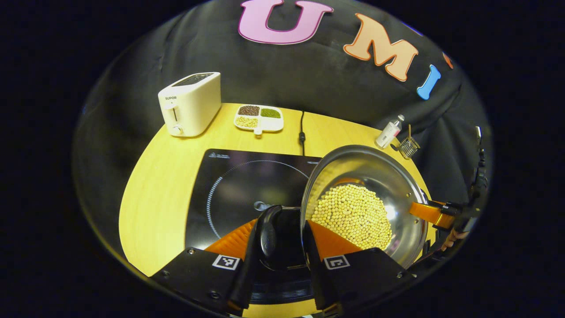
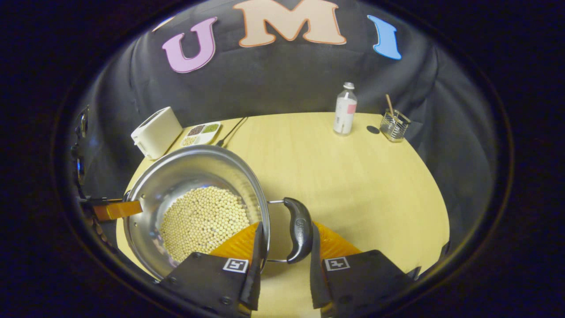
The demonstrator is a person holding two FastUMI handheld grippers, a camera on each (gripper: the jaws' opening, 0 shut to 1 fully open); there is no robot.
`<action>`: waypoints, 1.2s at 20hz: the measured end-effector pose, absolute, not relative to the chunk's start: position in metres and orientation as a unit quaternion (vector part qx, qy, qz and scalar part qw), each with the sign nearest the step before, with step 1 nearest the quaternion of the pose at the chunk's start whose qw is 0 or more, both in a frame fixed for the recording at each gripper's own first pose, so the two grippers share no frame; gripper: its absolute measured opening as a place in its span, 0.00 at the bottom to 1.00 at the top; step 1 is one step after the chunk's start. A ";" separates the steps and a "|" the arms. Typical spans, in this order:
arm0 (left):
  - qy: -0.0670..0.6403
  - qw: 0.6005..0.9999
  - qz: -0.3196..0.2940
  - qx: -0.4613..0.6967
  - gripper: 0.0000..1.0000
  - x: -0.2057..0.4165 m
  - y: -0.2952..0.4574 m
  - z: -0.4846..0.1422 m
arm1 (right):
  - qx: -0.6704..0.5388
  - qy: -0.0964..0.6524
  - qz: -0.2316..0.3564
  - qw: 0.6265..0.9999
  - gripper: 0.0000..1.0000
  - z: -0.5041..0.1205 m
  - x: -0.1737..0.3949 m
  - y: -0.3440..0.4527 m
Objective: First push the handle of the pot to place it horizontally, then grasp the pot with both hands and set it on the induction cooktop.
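Behind the pot [image 1: 366, 194]: toaster [image 1: 190, 104], bean tray [image 1: 258, 118]; bottle [image 2: 345, 108] rightward.

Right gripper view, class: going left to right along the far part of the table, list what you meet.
Toaster → divided dish of beans → power cord → bottle → wire holder with sticks.

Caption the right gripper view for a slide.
Right gripper straddles the pot handle; beans inside, bottle behind.
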State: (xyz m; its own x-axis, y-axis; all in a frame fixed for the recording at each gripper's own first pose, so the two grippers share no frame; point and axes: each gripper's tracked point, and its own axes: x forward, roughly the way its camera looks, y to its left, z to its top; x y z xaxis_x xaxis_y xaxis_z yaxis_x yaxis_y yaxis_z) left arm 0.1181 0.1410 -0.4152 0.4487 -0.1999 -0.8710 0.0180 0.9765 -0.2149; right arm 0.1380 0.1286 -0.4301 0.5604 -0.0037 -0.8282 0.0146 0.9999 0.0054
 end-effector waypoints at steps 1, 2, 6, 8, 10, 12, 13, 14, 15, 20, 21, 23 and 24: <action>0.520 0.847 -0.069 -0.085 0.55 0.122 0.155 -0.418 | 0.003 0.469 -0.010 0.883 0.48 -0.432 0.136 0.143; 0.522 0.846 -0.071 -0.083 0.57 0.125 0.169 -0.421 | 0.001 0.471 -0.015 0.882 0.48 -0.433 0.136 0.157; 0.515 0.851 -0.072 -0.075 0.53 0.137 0.210 -0.425 | -0.007 0.478 -0.018 0.878 0.47 -0.435 0.140 0.201; 0.519 0.848 -0.071 -0.074 0.55 0.138 0.224 -0.430 | -0.011 0.485 -0.018 0.874 0.47 -0.440 0.142 0.215; 0.519 0.849 -0.069 -0.074 0.54 0.140 0.232 -0.429 | -0.012 0.490 -0.017 0.872 0.48 -0.441 0.146 0.227; 0.510 0.854 -0.071 -0.066 0.55 0.147 0.239 -0.432 | -0.009 0.494 -0.018 0.869 0.48 -0.445 0.148 0.235; 0.504 0.858 -0.074 -0.060 0.54 0.150 0.241 -0.432 | -0.006 0.496 -0.021 0.868 0.48 -0.447 0.149 0.237; 0.499 0.861 -0.077 -0.057 0.54 0.153 0.241 -0.435 | -0.003 0.497 -0.026 0.867 0.48 -0.447 0.150 0.238; 0.495 0.864 -0.080 -0.058 0.54 0.155 0.243 -0.435 | -0.003 0.496 -0.029 0.868 0.41 -0.447 0.150 0.239; 0.471 0.877 -0.071 -0.061 0.59 0.161 0.247 -0.437 | 0.000 0.498 -0.034 0.866 0.55 -0.453 0.153 0.244; 0.469 0.879 -0.069 -0.057 0.58 0.162 0.248 -0.436 | 0.003 0.500 -0.035 0.865 0.48 -0.455 0.155 0.247; 0.469 0.880 -0.065 -0.045 0.58 0.163 0.253 -0.436 | -0.002 0.500 -0.029 0.866 0.48 -0.456 0.158 0.251; 0.466 0.881 -0.064 -0.042 0.59 0.164 0.255 -0.435 | -0.002 0.499 -0.027 0.866 0.48 -0.455 0.159 0.252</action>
State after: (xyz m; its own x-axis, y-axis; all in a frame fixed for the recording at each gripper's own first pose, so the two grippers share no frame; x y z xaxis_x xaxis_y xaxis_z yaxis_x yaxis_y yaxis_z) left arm 0.1638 0.2550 -0.4347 0.5568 -0.1511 -0.8168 0.0736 0.9884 -0.1327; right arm 0.1595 0.2523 -0.4551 0.5008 -0.0492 -0.8642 0.0448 0.9985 -0.0309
